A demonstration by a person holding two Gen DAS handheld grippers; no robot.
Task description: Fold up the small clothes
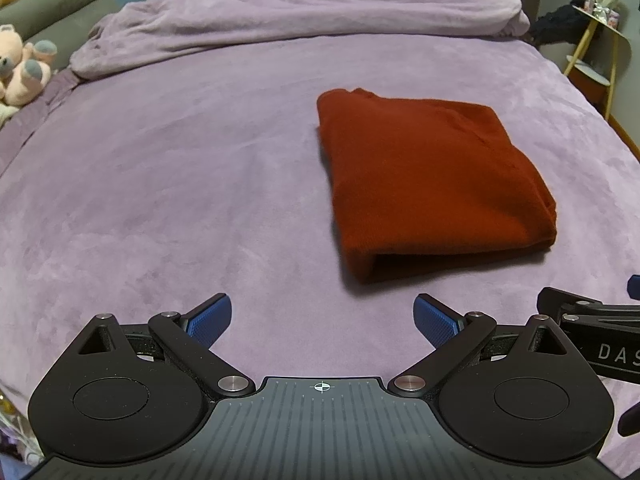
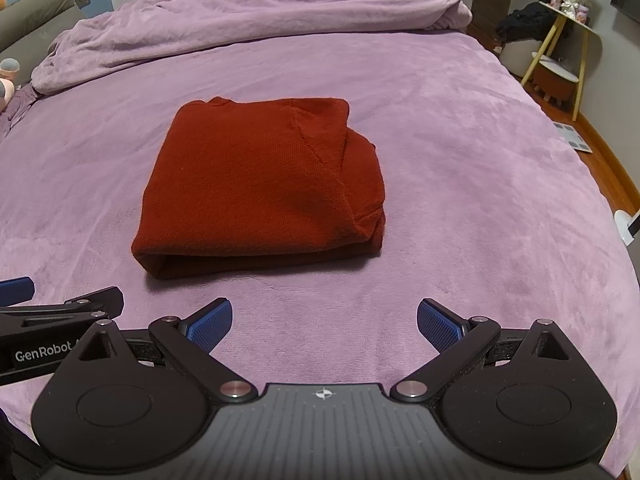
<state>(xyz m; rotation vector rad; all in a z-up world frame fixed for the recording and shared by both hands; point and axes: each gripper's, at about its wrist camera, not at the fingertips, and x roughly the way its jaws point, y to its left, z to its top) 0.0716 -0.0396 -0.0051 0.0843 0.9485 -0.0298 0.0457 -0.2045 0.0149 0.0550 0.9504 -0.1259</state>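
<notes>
A dark red garment (image 1: 432, 184) lies folded into a thick rectangle on the purple bed cover (image 1: 160, 200). In the right wrist view the garment (image 2: 260, 188) sits ahead and left of centre, its rolled fold facing me. My left gripper (image 1: 322, 320) is open and empty, held above the cover, short of the garment's near left corner. My right gripper (image 2: 324, 322) is open and empty, short of the garment's near edge. Each gripper's body shows at the other view's edge: the right one (image 1: 592, 332), the left one (image 2: 60, 320).
A bunched purple duvet (image 1: 304, 20) lies across the far side of the bed. A plush toy (image 1: 20, 68) sits at the far left. A yellow-legged side table (image 2: 560, 48) with a dark item stands at the far right. The bed edge and wooden floor (image 2: 612, 176) are to the right.
</notes>
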